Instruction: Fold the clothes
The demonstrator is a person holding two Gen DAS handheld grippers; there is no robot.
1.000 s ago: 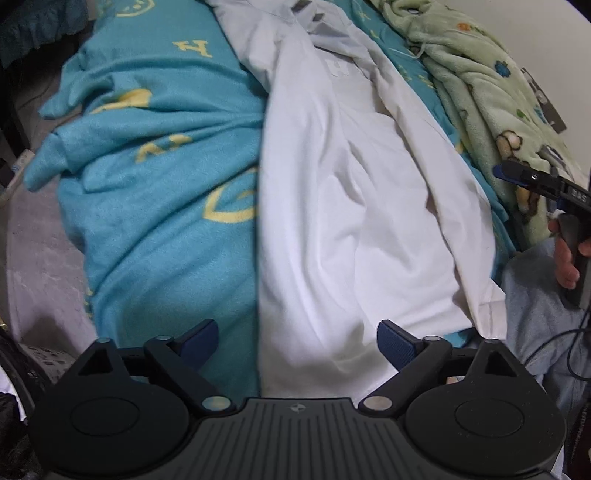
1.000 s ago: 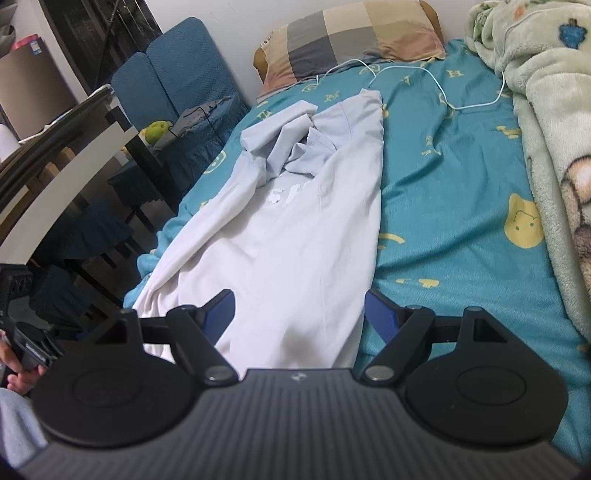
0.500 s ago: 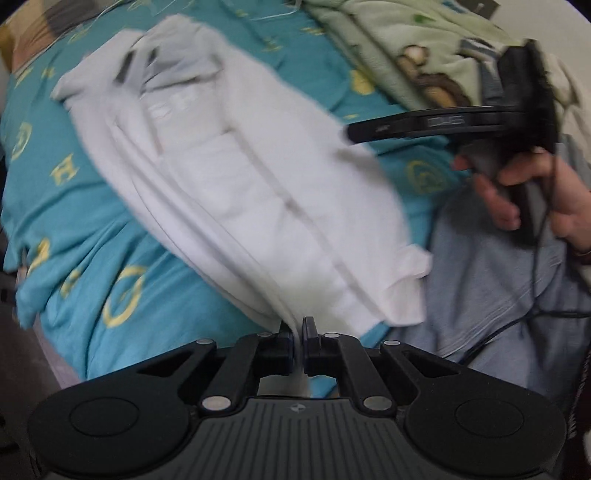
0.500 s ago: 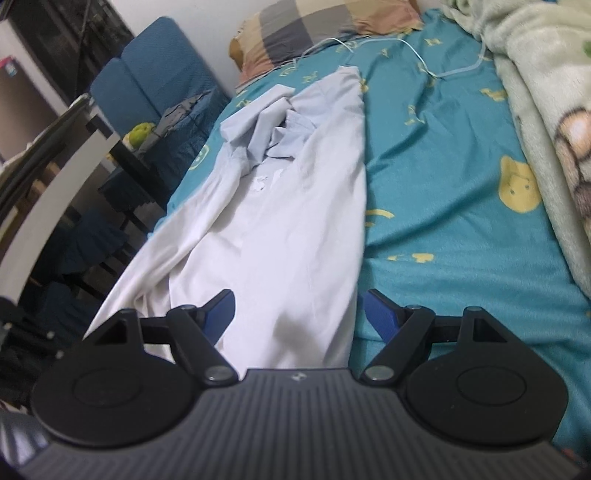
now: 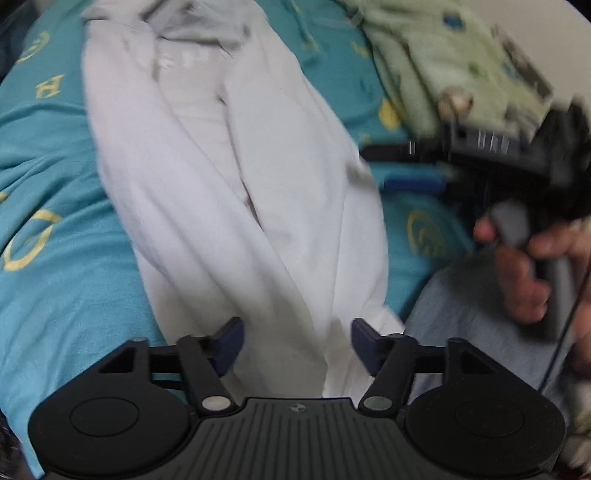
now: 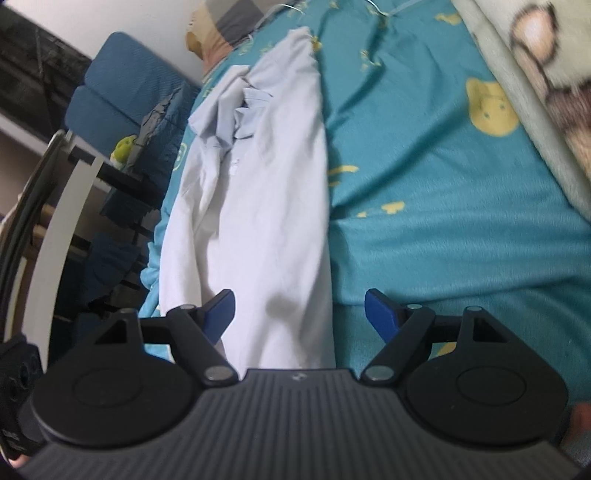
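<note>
A white long-sleeved garment lies lengthwise on the teal bed sheet, folded over itself into a narrow strip with its collar at the far end. My left gripper hovers over the near hem. Its jaws are opening, and the cloth lies under the gap with no pad pressing on it. In the right wrist view the same garment runs up the left half. My right gripper is open above its near right edge. The left wrist view shows that gripper blurred, held by a hand.
A pale green plush blanket lies along the right side of the bed. A checked pillow and a white cable are at the head. A blue chair stands left of the bed. A person's trouser leg is near right.
Half a second ago my left gripper was shut on the hem; it has carried it sideways and let go. The right gripper rolled and sank toward the garment's right edge.
</note>
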